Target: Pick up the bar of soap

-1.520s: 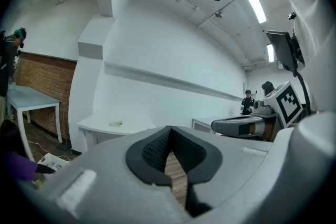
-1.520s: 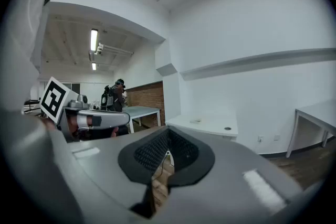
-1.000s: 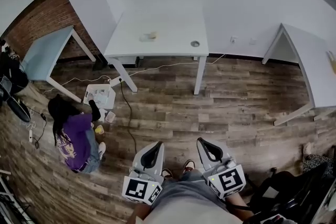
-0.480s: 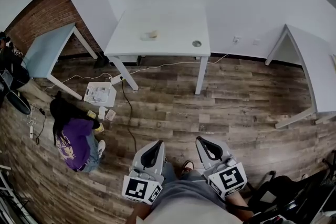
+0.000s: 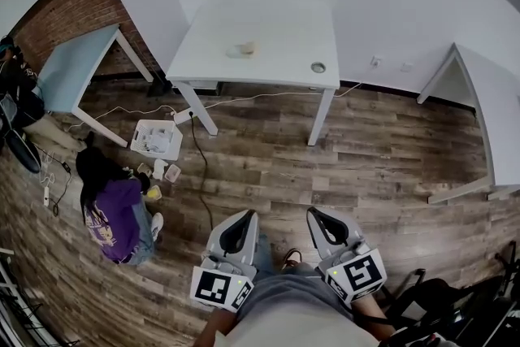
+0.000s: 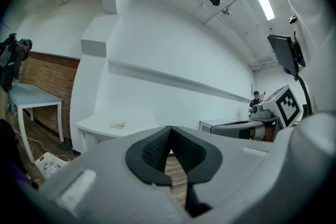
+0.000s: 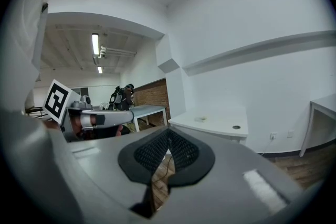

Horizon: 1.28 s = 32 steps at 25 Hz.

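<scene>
A small pale bar of soap point(image 5: 242, 50) lies on the white table point(image 5: 276, 61) across the room. It also shows as a tiny speck in the left gripper view, bar of soap point(image 6: 119, 125), and in the right gripper view, bar of soap point(image 7: 200, 118). My left gripper point(image 5: 238, 233) and right gripper point(image 5: 328, 228) are held low in front of my body, far from the table. Both are shut with nothing between the jaws.
A person in a purple top point(image 5: 118, 211) sits on the wooden floor at left beside a white crate point(image 5: 156, 140). A cable point(image 5: 195, 166) runs across the floor. A blue-grey table point(image 5: 77, 73) stands at left, another white table point(image 5: 487, 110) at right.
The view has shifted a little: the white table and soap now sit slightly lower and to the right in the head view. Both grippers stay shut in front of me.
</scene>
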Available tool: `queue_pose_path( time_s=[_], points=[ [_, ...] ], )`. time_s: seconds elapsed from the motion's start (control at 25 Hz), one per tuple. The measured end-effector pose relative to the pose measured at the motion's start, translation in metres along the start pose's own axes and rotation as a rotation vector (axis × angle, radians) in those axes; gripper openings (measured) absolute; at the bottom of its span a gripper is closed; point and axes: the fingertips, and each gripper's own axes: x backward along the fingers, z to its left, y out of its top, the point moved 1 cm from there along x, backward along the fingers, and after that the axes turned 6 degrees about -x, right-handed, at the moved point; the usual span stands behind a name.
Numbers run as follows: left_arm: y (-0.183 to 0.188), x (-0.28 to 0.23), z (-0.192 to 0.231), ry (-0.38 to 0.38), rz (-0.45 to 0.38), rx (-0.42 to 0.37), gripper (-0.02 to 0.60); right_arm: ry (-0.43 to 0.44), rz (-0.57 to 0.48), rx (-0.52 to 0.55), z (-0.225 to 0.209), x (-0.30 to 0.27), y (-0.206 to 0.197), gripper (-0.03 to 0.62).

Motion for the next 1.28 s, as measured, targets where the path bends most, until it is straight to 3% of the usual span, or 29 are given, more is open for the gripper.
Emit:
queue_pose_path(
  time_s=[0.52,0.92,1.28],
  points=[
    [0.015,-0.063,0.108,-0.031,-0.015,0.016,0.002,0.002,0.019,0.003,-0.006,-0.121,0.027,0.003],
    [0.024,-0.101,0.193,-0.089,-0.002,0.040,0.002,-0.043,0.045,-0.019,-0.003,-0.210,0.042,0.003],
    [0.024,-0.118,0.247,-0.126,-0.013,0.050,0.002,-0.072,0.072,0.035,0.009,-0.265,0.047,0.003]
  ],
)
